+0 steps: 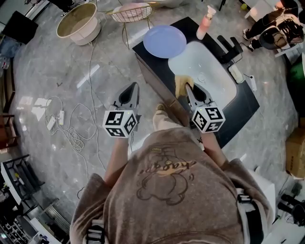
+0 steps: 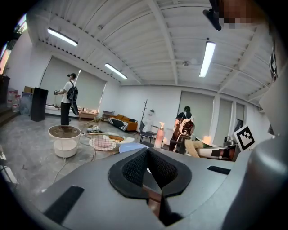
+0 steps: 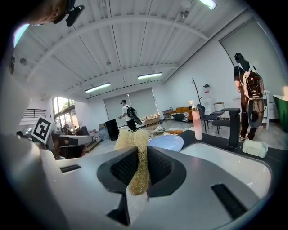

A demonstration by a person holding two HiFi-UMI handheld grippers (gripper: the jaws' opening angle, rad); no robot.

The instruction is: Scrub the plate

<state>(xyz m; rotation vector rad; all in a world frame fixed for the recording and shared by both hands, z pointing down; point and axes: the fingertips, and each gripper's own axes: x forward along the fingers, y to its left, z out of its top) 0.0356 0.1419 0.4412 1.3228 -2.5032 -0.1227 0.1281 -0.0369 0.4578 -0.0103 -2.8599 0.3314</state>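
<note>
A pale blue plate point(image 1: 164, 41) lies flat on the dark counter point(image 1: 147, 50), at the far end beside the white sink point(image 1: 205, 71). My right gripper point(image 1: 187, 88) hovers over the sink's near rim, shut on a yellow loofah scrubber point(image 1: 181, 85). In the right gripper view the scrubber point(image 3: 135, 148) sticks up between the pads, with the plate point(image 3: 165, 143) ahead. My left gripper point(image 1: 131, 93) hangs over the floor left of the counter, shut and holding nothing. Past its closed tips point(image 2: 147, 155), the left gripper view catches an edge of the plate point(image 2: 130, 147).
A pink pump bottle point(image 1: 205, 22), a black faucet point(image 1: 229, 48) and a white soap bar point(image 1: 236, 73) stand round the sink. A beige basin point(image 1: 78, 21) and a wire basket point(image 1: 132, 13) sit on the floor beyond, cables point(image 1: 62, 119) to the left. People stand far off.
</note>
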